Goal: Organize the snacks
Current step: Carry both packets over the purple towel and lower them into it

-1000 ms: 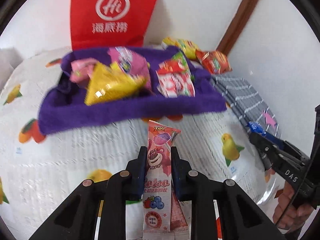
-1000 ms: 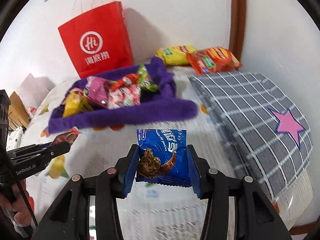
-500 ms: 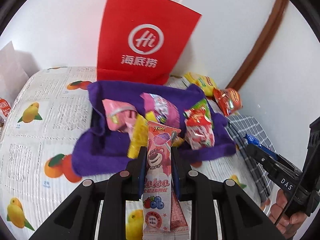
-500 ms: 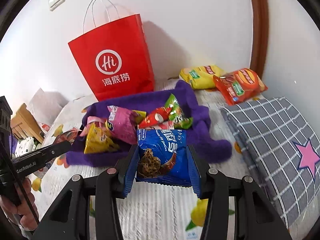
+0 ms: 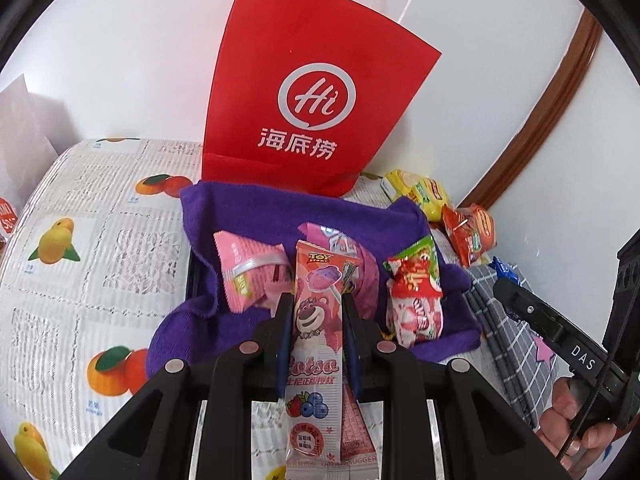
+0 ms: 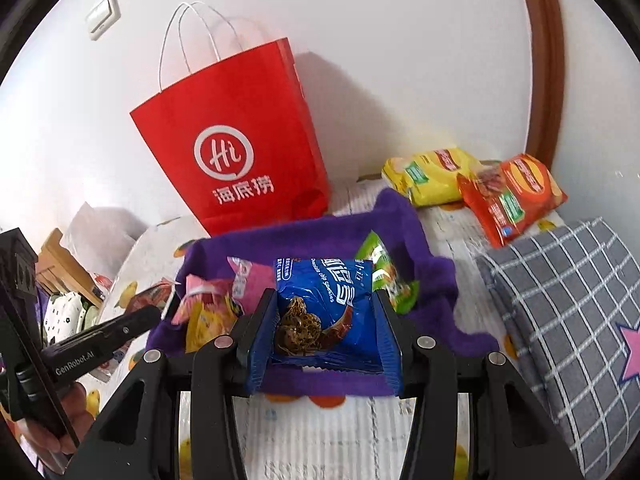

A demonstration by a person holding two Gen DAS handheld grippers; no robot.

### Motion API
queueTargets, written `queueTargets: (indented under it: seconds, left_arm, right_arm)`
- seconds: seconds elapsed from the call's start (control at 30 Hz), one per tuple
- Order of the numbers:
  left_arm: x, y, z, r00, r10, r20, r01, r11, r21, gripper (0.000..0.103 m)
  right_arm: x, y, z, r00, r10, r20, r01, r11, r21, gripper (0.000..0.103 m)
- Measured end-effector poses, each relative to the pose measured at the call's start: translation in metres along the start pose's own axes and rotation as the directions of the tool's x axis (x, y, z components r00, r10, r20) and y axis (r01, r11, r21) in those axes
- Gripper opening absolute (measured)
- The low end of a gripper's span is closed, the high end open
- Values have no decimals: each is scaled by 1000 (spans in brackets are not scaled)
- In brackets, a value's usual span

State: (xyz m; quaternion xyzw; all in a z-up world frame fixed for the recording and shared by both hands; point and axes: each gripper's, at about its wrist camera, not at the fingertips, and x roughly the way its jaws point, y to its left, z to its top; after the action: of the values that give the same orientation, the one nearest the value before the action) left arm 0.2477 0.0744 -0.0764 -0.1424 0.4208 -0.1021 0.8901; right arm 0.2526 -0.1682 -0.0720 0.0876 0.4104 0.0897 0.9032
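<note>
My left gripper (image 5: pixel 315 300) is shut on a tall pink Lotso candy packet (image 5: pixel 314 344) and holds it upright over the near edge of the purple cloth-lined basket (image 5: pixel 248 208). My right gripper (image 6: pixel 326 298) is shut on a blue chocolate chip cookie packet (image 6: pixel 328 308), held above the same basket (image 6: pixel 404 216). The basket holds several snacks: a pink packet (image 5: pixel 248 268), a red and white candy bag (image 5: pixel 416 300), a yellow packet (image 6: pixel 208 320) and a green one (image 6: pixel 384 272).
A red paper bag (image 5: pixel 312 120) stands against the wall behind the basket. Yellow (image 6: pixel 432 176) and orange (image 6: pixel 512 196) chip bags lie at the back right. A grey checked cushion with a pink star (image 6: pixel 568 304) lies on the right. A fruit-print cloth (image 5: pixel 88 248) covers the surface.
Both grippers have risen and moved forward over the basket with their packets still held. The basket now sits closer under the fingers in both views.
</note>
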Motion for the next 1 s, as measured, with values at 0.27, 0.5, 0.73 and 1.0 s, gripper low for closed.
queueTargets:
  seconds: [0.27,0.5,0.73,1.0]
  left_arm:
    - [5,0,18,1000,1,30,0,1000,-18,22]
    - [18,8,29,999,21,32,-20,999,-36,22]
    - [34,1,37,999,31,24,-30,999,-22,22]
    - [60,-5,41,1000,25,-18,-26,999,-36,22]
  right_arm:
    - [18,6,21,999,22,34,-21,1000,-18,47]
    - [47,-4,23,999,45,16,-45,999,2,47]
    - [69,-18,12,996,84,1,-84,996,21,47]
    - [63,-14,8,986,160,49,-161,987,8,47]
